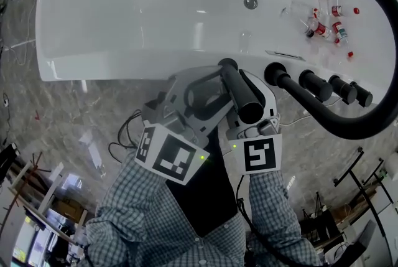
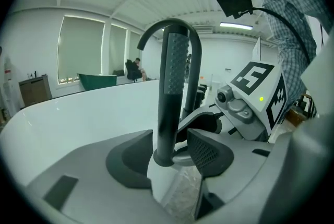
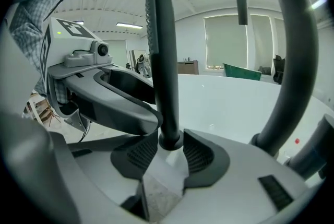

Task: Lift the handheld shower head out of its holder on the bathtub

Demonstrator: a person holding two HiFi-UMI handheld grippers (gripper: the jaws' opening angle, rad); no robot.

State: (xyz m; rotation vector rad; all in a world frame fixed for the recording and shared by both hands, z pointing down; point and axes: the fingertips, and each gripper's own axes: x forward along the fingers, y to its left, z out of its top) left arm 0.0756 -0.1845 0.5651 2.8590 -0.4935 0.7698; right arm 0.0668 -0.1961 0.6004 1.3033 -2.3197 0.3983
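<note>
The handheld shower head [image 1: 244, 93] is seen standing upright in its holder [image 3: 170, 140] on the near rim of the bathtub [image 1: 124, 10], just left of the row of black knobs [image 1: 314, 85] and the curved black spout [image 1: 373, 119]. Its long axis is held vertical by the holder, with the lower end seated in the collar and the free end pointing up. The dotted spray face [image 2: 177, 61] is turned toward the left gripper. The left gripper [image 2: 171, 157] and the right gripper [image 3: 169, 152] are brought in from the near side and placed close together, low on the stem. This is judged to be so that a grip can be taken near the collar and the stem drawn straight up along its own axis. Both pairs of jaws are spread open, the stem is framed between the pads of each, and a gap is seen on either side, so nothing is gripped yet. The shower head is thus judged not yet lifted.
</note>
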